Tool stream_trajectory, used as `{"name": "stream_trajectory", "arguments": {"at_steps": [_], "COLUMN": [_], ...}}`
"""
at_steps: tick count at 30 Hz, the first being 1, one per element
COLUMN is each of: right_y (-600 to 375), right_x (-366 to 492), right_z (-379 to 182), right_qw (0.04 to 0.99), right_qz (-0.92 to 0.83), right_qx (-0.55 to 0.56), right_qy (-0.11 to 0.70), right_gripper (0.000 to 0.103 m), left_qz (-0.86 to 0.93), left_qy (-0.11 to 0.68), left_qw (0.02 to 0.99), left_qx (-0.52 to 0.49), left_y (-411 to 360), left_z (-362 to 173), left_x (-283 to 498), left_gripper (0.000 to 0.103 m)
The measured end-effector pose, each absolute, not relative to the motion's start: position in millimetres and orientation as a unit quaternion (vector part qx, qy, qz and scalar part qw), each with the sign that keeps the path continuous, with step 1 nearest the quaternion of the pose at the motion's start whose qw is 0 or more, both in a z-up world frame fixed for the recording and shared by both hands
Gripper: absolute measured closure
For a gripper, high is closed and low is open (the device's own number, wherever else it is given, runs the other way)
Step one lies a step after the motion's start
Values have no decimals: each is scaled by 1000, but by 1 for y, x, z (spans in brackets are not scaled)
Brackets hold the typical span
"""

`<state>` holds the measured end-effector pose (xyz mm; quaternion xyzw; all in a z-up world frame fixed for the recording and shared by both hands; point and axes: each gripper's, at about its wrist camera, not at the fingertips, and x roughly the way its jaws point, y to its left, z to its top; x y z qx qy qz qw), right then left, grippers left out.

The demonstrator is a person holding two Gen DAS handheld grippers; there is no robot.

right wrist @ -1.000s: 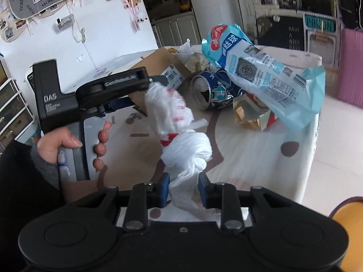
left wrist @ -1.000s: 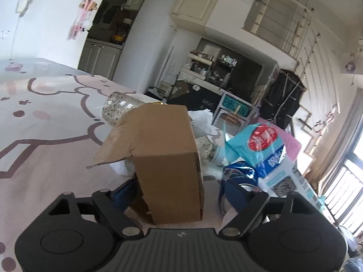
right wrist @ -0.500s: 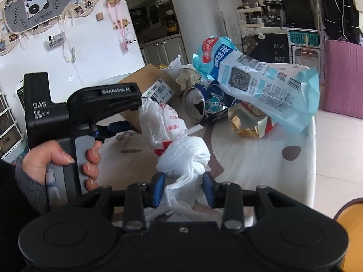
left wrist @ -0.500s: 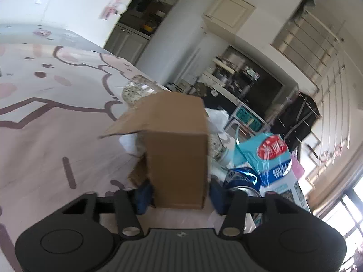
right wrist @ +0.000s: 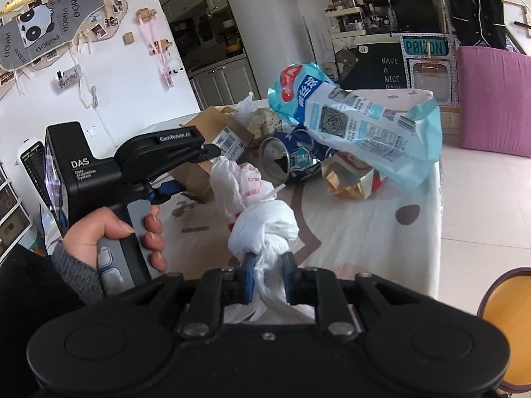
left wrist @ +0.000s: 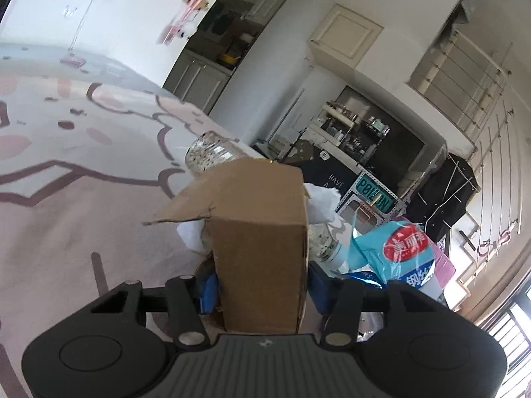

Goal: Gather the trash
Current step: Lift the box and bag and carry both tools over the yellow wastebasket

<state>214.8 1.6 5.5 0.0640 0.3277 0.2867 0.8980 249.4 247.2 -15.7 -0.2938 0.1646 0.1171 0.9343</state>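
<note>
Presently my left gripper (left wrist: 262,285) is clamped on the cardboard box (left wrist: 259,232); my right gripper (right wrist: 267,275), jaws just closing, pinches the white plastic bag (right wrist: 262,222)

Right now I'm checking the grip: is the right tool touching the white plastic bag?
Touching. The right wrist view shows the right tool with both blue pads pressed into the twisted neck of the white plastic bag, no gap on either side.

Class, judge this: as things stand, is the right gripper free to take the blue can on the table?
Probably not: the right gripper is already shut on the white plastic bag, which also bulges between it and the blue can. It would need to let go first.
</note>
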Motion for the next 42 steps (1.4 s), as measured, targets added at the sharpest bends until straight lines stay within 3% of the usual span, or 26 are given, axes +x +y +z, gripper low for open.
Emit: {"name": "stream_trajectory", "arguments": {"at_steps": [23, 42], "right_y": [-43, -160], "right_x": [176, 132], "right_z": [50, 83], "right_qw": [921, 957], "right_qz": [254, 142], "right_qx": [69, 77], "right_qy": [287, 241], "right_gripper": [87, 87], "left_qz": [92, 3], "left_qy": [164, 182], "left_qw": [967, 982], "left_qx": [-174, -53], "left_y": [200, 81], "left_z": [45, 88], "left_x": [122, 107], "left_gripper": [53, 53]}}
